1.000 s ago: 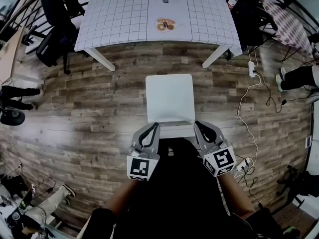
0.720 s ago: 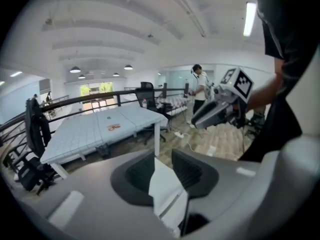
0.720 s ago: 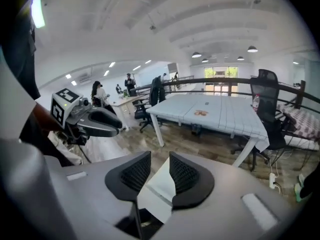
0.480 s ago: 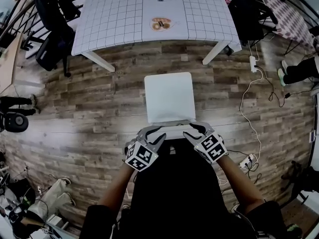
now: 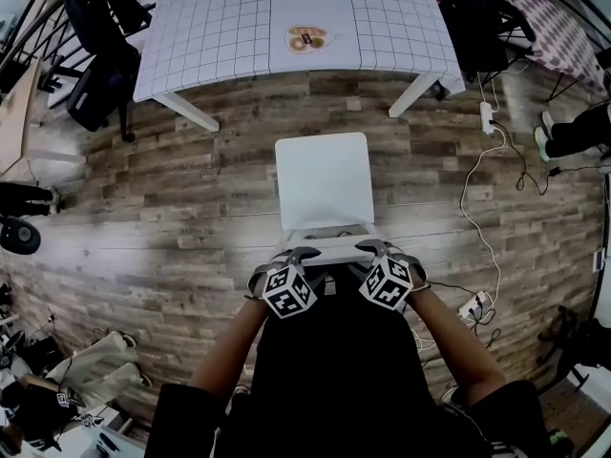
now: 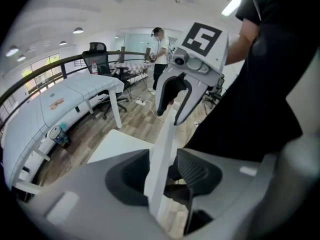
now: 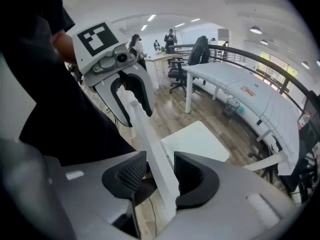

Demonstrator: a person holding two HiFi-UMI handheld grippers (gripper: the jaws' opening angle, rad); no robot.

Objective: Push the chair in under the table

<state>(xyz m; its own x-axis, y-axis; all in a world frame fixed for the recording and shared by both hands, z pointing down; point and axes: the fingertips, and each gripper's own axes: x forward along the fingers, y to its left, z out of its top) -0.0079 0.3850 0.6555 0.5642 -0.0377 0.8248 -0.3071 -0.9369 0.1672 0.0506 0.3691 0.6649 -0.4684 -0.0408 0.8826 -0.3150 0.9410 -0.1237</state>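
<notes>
Mostly the white chair (image 5: 323,179) shows only its seat and backrest rail (image 5: 326,250) from above, legs hidden; it stands short of the table (image 5: 220,27), not under it. Tilted steeply downward, the left gripper (image 5: 289,259) and right gripper (image 5: 380,252) straddle that rail, jaws just opened wide, unclamped.

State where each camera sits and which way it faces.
Head view: on the person's head, steeply down at chair and table; shows left gripper, right gripper, forearms.
Left gripper view: on that gripper, along jaws just opened astride the backrest; shows dark torso.
Right gripper view: likewise, jaws just opened astride it; torso too.
Shared: each gripper view shows the other gripper.
</notes>
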